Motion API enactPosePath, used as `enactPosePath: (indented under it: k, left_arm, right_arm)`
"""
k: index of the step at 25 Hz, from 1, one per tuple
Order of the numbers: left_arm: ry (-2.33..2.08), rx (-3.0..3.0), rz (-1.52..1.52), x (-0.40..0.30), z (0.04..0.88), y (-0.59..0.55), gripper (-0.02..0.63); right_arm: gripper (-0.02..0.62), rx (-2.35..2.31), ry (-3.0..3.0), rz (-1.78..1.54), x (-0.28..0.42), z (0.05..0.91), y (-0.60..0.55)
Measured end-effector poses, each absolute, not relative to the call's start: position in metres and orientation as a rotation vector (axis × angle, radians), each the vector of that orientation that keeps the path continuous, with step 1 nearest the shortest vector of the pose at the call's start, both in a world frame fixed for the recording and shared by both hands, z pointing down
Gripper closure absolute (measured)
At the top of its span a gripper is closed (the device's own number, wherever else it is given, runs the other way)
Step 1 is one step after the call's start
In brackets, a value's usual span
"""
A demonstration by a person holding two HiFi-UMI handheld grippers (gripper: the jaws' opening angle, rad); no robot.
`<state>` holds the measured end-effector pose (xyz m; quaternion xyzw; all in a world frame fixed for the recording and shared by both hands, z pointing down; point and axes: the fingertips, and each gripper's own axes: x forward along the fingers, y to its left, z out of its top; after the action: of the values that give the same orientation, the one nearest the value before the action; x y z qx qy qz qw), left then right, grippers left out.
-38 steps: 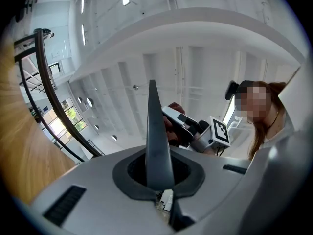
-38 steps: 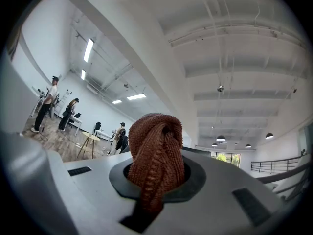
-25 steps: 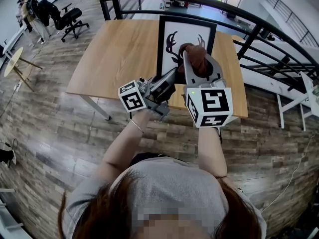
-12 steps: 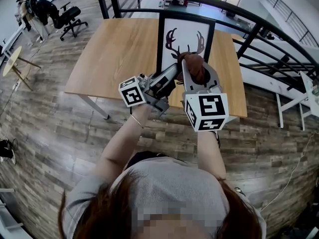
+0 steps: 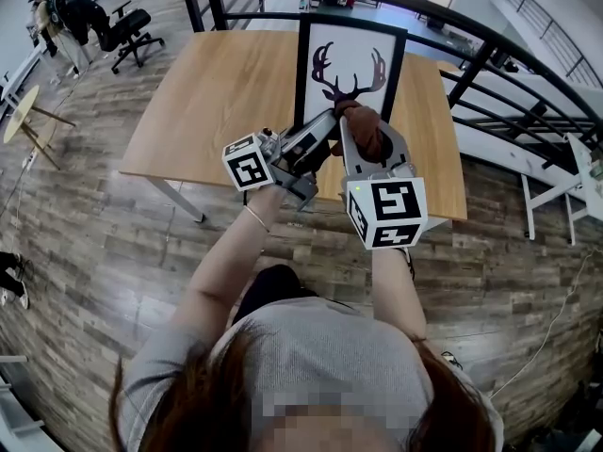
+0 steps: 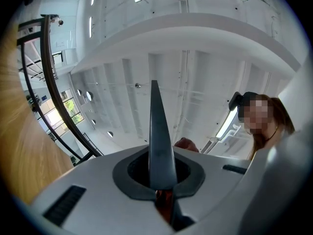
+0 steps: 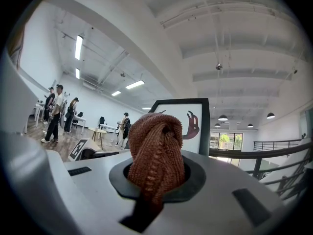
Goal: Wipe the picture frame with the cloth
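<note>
Right gripper (image 5: 358, 122), at centre frame, is clamped on a bunched brown cloth (image 7: 156, 151), held before the lower part of the frame (image 5: 303, 73); contact cannot be told. Left gripper (image 5: 323, 128), just to its left, has its jaws pressed together, tip by the frame's lower left. That frame stands upright on the table (image 5: 217, 92), top centre.

the right gripper (image 5: 357, 121) holds a brown cloth (image 5: 367, 136) low before the picture frame (image 5: 350, 43) on the table (image 5: 221, 102).
</note>
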<state>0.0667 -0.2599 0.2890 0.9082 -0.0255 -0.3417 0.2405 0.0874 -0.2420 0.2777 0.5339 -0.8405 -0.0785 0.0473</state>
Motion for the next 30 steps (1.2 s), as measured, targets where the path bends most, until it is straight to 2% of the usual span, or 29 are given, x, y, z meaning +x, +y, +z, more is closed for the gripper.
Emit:
enactPosePath:
  k: [21, 30]
  left_arm:
    - [-0.117, 2.464, -0.97, 0.052, 0.285, -0.267, 0.586]
    - [-0.111, 2.412, -1.014, 0.052, 0.285, -0.274, 0.586]
  right_arm:
    - [0.549, 1.548, -2.604, -0.219, 0.073, 0.296, -0.235]
    - [0.549, 1.434, -2.616, -0.11, 0.069, 0.333, -0.22]
